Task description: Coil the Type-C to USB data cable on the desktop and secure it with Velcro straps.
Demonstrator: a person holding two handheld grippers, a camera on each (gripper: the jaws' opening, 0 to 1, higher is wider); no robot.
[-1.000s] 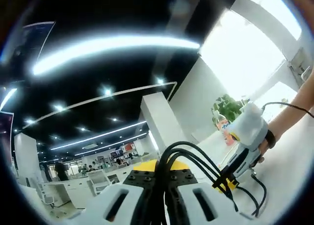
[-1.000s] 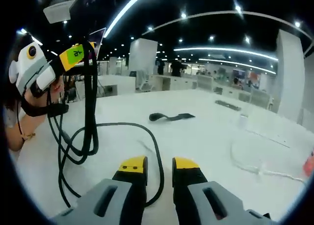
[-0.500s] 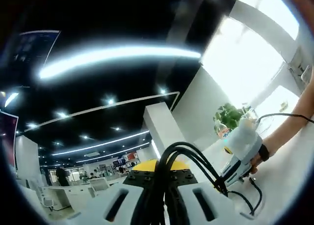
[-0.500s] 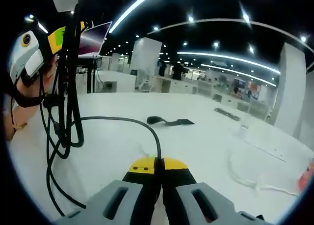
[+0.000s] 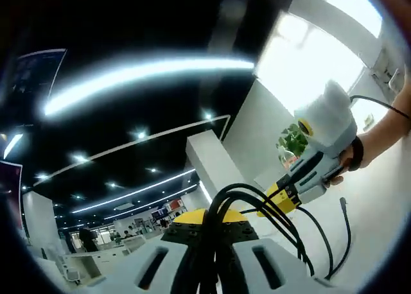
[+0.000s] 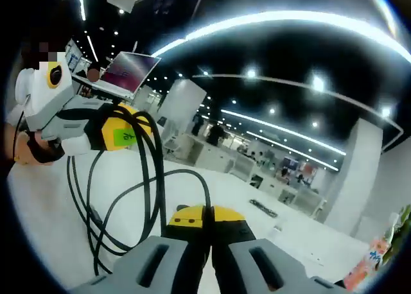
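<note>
White desk (image 6: 38, 210) lies under both tools. Left gripper (image 5: 207, 224) pinches the cable loops (image 6: 138, 178); right gripper (image 6: 207, 212) pinches the cable's loose part. Coiling looks part done; strapping is left.

Cable (image 6: 144, 178) between both tongs
</note>
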